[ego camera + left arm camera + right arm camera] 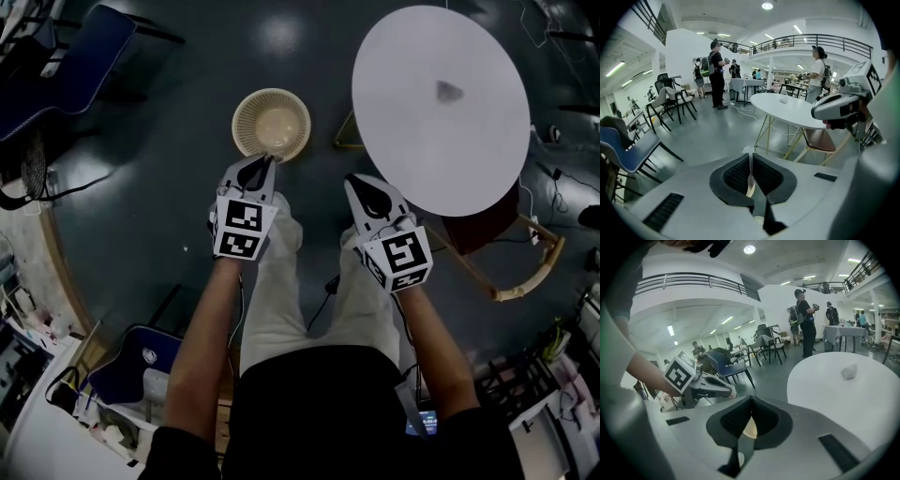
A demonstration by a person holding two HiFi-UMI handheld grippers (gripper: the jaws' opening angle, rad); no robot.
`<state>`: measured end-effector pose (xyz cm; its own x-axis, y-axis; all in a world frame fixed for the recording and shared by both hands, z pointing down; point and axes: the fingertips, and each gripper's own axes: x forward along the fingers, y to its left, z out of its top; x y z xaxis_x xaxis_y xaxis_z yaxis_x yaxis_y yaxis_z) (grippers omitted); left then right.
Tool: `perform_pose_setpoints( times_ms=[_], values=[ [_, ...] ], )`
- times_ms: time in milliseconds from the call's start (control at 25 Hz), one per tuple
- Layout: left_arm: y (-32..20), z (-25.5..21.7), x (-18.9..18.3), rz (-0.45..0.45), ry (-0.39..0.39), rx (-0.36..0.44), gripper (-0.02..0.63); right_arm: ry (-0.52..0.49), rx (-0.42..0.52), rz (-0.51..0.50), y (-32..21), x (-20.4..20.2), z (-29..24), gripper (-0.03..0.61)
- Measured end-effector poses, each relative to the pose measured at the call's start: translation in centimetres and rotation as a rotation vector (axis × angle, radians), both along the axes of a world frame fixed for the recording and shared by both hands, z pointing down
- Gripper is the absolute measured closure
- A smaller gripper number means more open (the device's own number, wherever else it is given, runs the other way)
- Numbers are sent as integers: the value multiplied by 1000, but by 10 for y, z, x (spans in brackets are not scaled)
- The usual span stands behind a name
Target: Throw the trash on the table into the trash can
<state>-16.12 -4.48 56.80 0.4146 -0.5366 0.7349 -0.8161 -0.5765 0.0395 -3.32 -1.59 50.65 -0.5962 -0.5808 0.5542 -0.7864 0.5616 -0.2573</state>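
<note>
A small crumpled piece of trash point(450, 91) lies on the round white table point(412, 131) at the upper right; it also shows as a pale lump point(849, 371) in the right gripper view. On the dark floor left of the table stands a beige woven trash can point(272, 123), which looks empty. My left gripper point(265, 161) hangs over the can's near rim with its jaws together. My right gripper point(359, 183) is shut too, just short of the table's near edge. In the left gripper view a pale sliver shows along the seam of the left gripper point(749, 153); I cannot tell what it is.
A wooden chair point(525, 272) is tucked under the table's right side. Blue chairs stand at the upper left point(66, 66) and lower left point(141, 361). People point(717, 75) stand by far tables. Cables run over the floor on the right.
</note>
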Motion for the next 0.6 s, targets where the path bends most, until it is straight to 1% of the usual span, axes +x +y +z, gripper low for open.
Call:
perform_pose_setpoints(
  times_ms=[200,400,600],
  values=[
    [-18,36,-12,7,14,-20,591,-9,-35,15,-6,-19,35,560],
    [-29,88,-31,7,16,-66,591,7,-56,2,-15,-39,74,560],
    [-38,141,-45,0,15,-104,591,16,-80,12,-26,-49,110,560]
  ],
)
